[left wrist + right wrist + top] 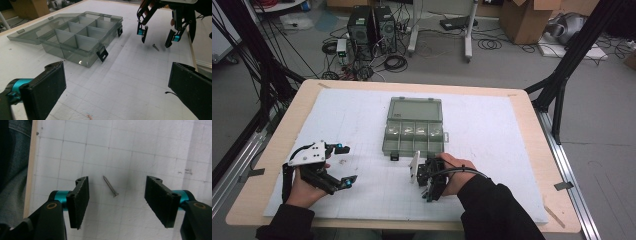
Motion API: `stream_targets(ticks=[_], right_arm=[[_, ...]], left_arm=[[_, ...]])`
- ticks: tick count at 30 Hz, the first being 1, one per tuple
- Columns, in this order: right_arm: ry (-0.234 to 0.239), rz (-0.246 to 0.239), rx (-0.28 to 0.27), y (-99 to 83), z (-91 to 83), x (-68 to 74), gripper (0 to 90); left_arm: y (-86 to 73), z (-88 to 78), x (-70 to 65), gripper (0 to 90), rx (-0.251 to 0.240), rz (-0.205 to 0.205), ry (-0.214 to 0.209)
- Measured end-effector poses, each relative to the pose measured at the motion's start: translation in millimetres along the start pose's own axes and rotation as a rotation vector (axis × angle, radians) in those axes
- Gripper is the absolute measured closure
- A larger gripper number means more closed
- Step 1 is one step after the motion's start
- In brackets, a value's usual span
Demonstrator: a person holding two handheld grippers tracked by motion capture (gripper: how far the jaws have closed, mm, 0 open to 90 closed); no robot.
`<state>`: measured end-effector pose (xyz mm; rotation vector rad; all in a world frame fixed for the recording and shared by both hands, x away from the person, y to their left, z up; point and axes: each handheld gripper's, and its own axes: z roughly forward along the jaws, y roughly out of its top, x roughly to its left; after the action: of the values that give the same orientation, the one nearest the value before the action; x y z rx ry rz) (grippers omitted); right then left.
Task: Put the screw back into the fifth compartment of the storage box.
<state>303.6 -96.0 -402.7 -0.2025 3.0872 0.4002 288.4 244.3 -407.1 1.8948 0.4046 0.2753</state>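
Item: wood screw [110, 186], single, flat-headed. It is laid flat on the white gridded mat [362, 115], near the front edge of the worktop [297, 115]. The point is turned away from the right gripper's camera and the head toward it.

Item: right gripper [116, 195]. It is held over the screw with the jaws released and spread wide. One jaw is set at each side of the screw and neither touches it. In the left gripper view the same gripper [155, 42] is seen pointing downward, its tips just above the mat with the screw [155, 47] between them. In the high view it [429, 192] is gripped by the right hand [457, 175], just in front of the box.

Item: left gripper [348, 163]. It is held at the left of the mat, well apart from the box. The jaws are released, wide apart, and nothing is held between them [117, 85].

Item: compartment box [414, 125], smoke-grey clear plastic, at mid-mat. Its lid [416, 107] is opened flat toward the far side. Two black latches [102, 54] hang from the front wall. Pale glints are noted in the rear row of compartments; the contents cannot be told.

Item: computer towers [372, 25] and a cardboard carton [527, 20], on the floor beyond the worktop.
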Motion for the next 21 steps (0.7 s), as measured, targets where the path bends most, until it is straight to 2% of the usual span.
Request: stream_targets(ticks=[11, 15, 21], right_arm=[[0.006, -0.049, 0.043, 6.4, 1.2, 1.5, 47.6], [-0.001, -0.066, 0.074, 8.9, 2.0, 1.7, 50.3], [0.011, -0.069, 0.101, 11.3, 4.1, 3.0, 54.5]], left_arm=[[0.2, -0.3, 0.0, 1.7, 0.001, 0.002, 0.003], [0.4, -0.6, -0.1, 1.7, -0.002, 0.002, 0.003], [0.3, -0.6, 0.0, 1.7, -0.002, 0.002, 0.003]])
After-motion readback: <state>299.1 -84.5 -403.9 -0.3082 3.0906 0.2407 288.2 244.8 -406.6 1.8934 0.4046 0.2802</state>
